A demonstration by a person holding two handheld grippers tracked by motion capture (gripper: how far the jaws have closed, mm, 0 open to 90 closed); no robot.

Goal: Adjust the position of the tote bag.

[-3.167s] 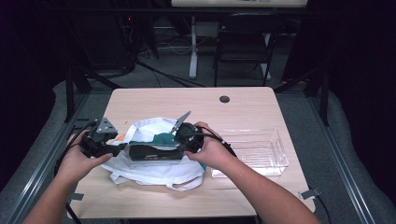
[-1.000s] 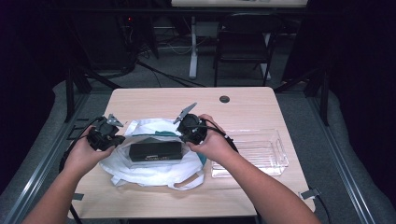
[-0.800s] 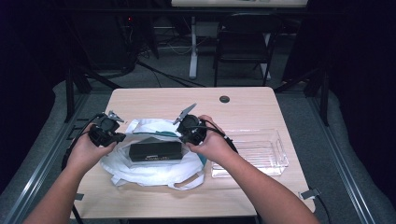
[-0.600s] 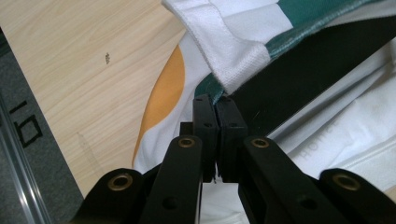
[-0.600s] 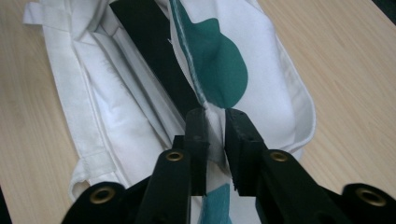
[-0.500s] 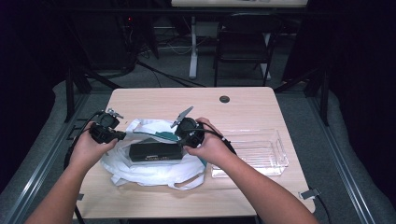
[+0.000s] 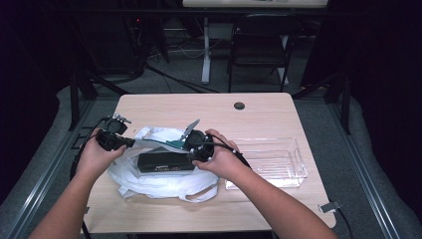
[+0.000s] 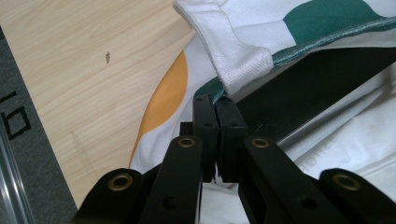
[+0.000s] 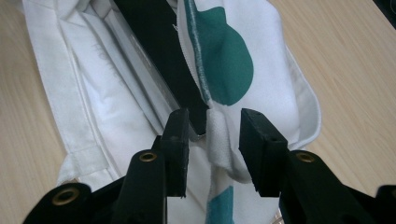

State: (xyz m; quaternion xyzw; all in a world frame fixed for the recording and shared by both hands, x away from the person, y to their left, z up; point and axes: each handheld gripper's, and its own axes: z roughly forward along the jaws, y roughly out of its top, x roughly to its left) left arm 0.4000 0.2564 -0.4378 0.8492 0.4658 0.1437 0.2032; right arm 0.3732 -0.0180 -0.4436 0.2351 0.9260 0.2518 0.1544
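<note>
The left gripper [image 8: 215, 140] pinches the white bag [image 7: 164, 181]'s green-trimmed rim; the right gripper [image 9: 215, 149] stands half open around the opposite rim fold, not yet biting. The black box [image 7: 164, 162] lies in the bag's mouth on the table [image 7: 278, 117]. Likely step: spreading the mouth; next, the right must close.

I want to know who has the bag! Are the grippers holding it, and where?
The left gripper pinches the white bag by its green-trimmed edge. The right gripper is open around a fold.
</note>
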